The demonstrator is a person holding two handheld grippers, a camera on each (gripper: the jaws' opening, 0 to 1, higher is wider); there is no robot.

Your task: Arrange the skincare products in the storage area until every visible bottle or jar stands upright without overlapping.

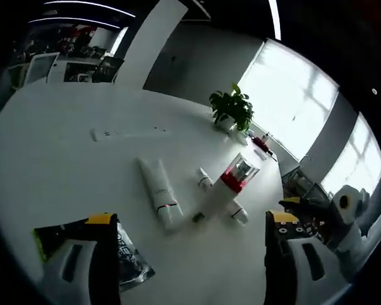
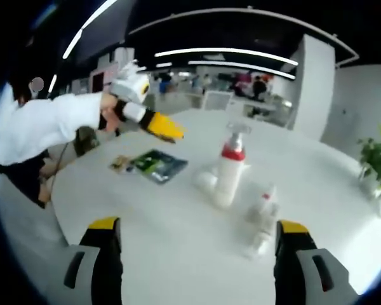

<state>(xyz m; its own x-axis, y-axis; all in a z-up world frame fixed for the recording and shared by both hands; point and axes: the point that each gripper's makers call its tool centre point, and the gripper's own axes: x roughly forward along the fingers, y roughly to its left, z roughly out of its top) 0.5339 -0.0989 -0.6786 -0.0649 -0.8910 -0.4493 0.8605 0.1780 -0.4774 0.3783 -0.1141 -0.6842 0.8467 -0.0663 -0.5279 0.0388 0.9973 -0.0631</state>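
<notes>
On the white desk (image 1: 57,159) the job is barely begun. One pump bottle (image 2: 229,171), white with a red collar and a clear cap, stands upright near the middle of the cluster; it is the one product already as the task wants it. Two long white tubes (image 1: 159,190) lie flat side by side, touching along their length, and a smaller tube (image 1: 204,179) lies just beside the bottle's foot, with another short tube (image 1: 239,213) lying on the far side of it. In the right gripper view a clump of small white bottles (image 2: 261,219) sits next to the pump bottle, too blurred for me to say whether they stand or lie. So at least four pieces are left to stand up and space apart.

The left hand-held gripper (image 1: 190,254) has its jaws wide apart, holding nothing, hovering short of the tubes. The right hand-held gripper (image 2: 197,260) is likewise spread and empty.

A dark green sachet (image 2: 157,165) lies flat off to one side (not a bottle or jar). The tubes carry thin red lines and small print, but no writing or brand is legible.
</notes>
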